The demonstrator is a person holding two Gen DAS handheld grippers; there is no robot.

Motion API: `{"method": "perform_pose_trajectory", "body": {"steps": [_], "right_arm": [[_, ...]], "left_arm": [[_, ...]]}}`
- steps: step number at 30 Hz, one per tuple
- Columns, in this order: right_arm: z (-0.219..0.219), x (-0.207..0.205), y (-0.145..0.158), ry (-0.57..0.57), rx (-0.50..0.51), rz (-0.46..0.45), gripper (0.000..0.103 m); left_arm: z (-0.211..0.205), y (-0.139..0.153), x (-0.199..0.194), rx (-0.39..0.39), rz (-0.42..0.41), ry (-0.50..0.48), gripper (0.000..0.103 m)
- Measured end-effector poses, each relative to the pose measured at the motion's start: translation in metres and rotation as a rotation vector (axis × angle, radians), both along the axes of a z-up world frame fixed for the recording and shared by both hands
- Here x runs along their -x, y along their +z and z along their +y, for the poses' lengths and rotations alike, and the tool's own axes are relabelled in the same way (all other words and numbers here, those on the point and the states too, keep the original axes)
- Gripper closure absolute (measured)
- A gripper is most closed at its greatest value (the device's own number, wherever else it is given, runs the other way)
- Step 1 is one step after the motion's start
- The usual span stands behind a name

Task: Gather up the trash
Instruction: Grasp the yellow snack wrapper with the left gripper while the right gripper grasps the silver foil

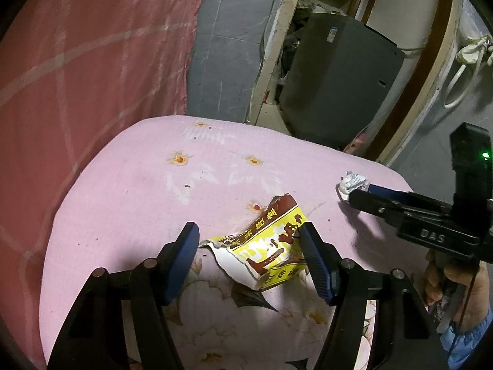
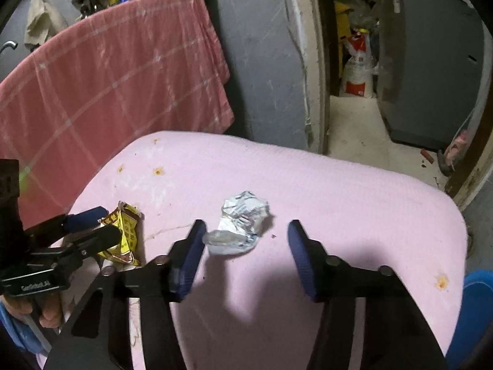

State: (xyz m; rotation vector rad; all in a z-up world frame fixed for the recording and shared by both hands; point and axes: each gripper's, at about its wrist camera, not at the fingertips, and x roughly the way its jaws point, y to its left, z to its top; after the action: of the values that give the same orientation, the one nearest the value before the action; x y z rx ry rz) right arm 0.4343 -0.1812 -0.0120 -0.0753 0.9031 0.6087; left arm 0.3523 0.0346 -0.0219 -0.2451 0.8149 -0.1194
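A torn yellow and brown snack wrapper (image 1: 268, 240) lies on the pink cloth-covered surface (image 1: 154, 191). My left gripper (image 1: 248, 240) is open with its blue-padded jaws on either side of the wrapper, close above it. The wrapper also shows in the right wrist view (image 2: 124, 234), with the left gripper (image 2: 92, 225) around it. A crumpled white and silver wrapper (image 2: 240, 225) lies further right. My right gripper (image 2: 246, 240) is open around its near end. In the left wrist view the crumpled wrapper (image 1: 352, 183) sits at the right gripper's tips (image 1: 363, 192).
A pink-red checked cloth (image 2: 107, 86) hangs behind the surface. A grey wall (image 2: 262, 52) and a doorway with a grey cabinet (image 2: 431, 61) and a white sack (image 2: 357, 67) stand beyond. The surface's far edge (image 2: 339, 157) drops to a concrete floor.
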Motion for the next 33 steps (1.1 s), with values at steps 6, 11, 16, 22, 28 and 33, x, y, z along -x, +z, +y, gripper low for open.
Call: {"method": "perform_pose_trajectory", "body": {"steps": [6,11,16,22,28,33], "right_arm": [[-0.002,-0.008,-0.006,0.006,-0.037,0.049,0.076],[0.002,-0.002,-0.002,0.017,-0.030,0.014,0.082],[0.001,0.005,0.004,0.014,-0.034,-0.035,0.083],[-0.007,0.012,0.011,-0.008,-0.072,-0.069,0.083],[-0.015,0.016,0.007,-0.019,-0.101,-0.047,0.083],[-0.027,0.023,0.009,-0.056,-0.120,-0.062,0.083]], "left_arm": [[0.000,0.000,-0.001,0.000,0.004,-0.003,0.042],[-0.001,0.001,-0.001,0.009,0.003,-0.017,0.042],[-0.006,0.002,0.001,-0.003,-0.003,-0.038,0.041],[-0.020,0.000,0.001,-0.037,0.007,-0.116,0.036],[-0.031,-0.001,0.002,-0.081,0.011,-0.146,0.034],[-0.037,-0.002,0.001,-0.103,0.012,-0.170,0.034]]}}
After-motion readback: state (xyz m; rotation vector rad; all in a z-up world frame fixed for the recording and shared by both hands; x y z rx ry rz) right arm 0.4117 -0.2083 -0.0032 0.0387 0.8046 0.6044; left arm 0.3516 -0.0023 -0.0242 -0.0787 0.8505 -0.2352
